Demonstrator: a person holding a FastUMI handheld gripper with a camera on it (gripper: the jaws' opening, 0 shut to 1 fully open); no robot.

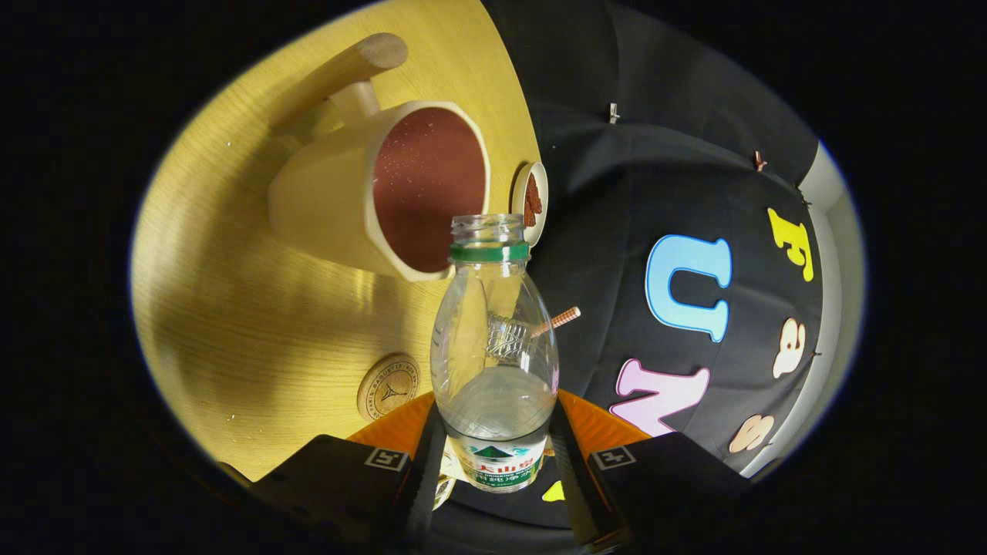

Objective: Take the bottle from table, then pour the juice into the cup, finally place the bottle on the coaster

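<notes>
1. Gripper (493, 455) clamped on bottle (493, 362); both fingers (422, 470) pressing on the labelled lower body, one each side.
2. Bottle clear plastic, uncapped, green ring at neck, mouth pointing away along the fingers.
3. Partly filled with clear liquid, pooled in lower half near the label.
4. Whole view rolled hard: table (231, 308) appears as a wood-grain surface tilted up on one side, booth wall on the other.
5. Cup (362, 193) just beyond bottle mouth, standing on table: cream outside, reddish-brown inside, faceted rim, wooden handle sticking out from far side.
6. Bottle mouth close to cup rim, slightly to its side; overlapping in view, actual contact not determinable. No liquid stream visible.
7. Coaster (389, 386), round wooden disc with stamped mark, flat on table beside bottle body, near the fingers, clear of cup.
8. Small dish (530, 202) with brown pieces at table edge, just beyond cup.
9. Striped straw-like stick (564, 317) visible behind bottle, beside the shoulder.
</notes>
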